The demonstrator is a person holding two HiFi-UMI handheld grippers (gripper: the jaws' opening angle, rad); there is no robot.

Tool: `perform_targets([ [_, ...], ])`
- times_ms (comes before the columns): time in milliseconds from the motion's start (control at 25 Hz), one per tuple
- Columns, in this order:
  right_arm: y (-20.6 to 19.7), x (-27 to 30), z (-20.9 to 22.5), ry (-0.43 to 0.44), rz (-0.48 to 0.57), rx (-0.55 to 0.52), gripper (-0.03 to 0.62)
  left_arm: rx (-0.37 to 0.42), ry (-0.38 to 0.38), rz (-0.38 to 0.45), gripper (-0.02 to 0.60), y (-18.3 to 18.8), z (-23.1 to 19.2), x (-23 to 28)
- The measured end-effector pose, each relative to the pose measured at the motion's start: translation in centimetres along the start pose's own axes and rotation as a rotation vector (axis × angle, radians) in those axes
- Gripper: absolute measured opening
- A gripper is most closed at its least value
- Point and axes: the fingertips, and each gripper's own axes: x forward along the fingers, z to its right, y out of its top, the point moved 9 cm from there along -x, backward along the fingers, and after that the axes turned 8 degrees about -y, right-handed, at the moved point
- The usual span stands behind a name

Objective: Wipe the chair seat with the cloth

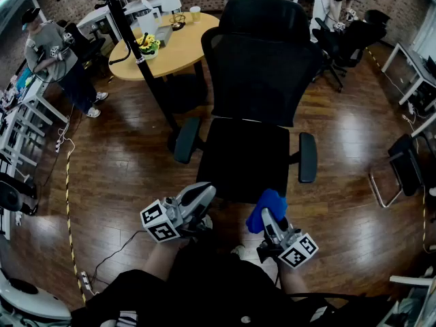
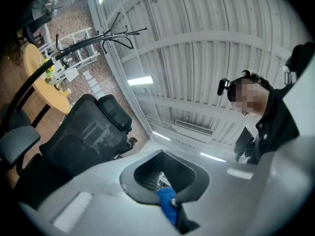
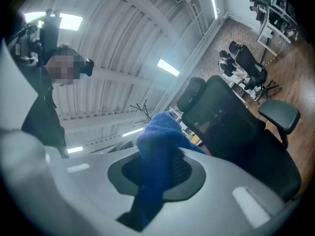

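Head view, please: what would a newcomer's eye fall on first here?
The black office chair fills the middle, its seat toward the person. A bright blue cloth is clamped in the right tool by the seat's front edge, with the left tool alongside.

Cloth (image 3: pixel 156 137): fuzzy knit; chair (image 1: pixel 262 67): matt mesh; flr (image 1: pixel 122 162): glossy wood.

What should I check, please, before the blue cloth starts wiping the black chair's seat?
1. Blue knitted cloth clamped in right gripper: ok.
2. Black office chair's padded seat bare of objects: ok.
3. Cloth touching the seat: cannot tell; it sits at the front edge.
4. Left gripper apart from the cloth: ok.
5. Left gripper's jaws empty: cannot tell; a small blue piece shows there.
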Motion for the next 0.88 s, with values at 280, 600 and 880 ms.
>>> perform_targets([
  [280,-0.8,6.9,1.9,-0.068,-0.021,-0.048,0.061,-0.018,-0.023,0.013,0.003,3.0,-7.9,-1.6],
  [600,3.2,18.7,5.6,-0.212,-0.042,-0.173,0.061,-0.117,-0.125,-0.04,0.002,6.2,-19.1,0.9],
  [880,2.5,23.4,13.5,-0.304,-0.158,-0.186,0.06,-0.203,-0.077,-0.122,0.0,4.3,-23.0,2.5],
])
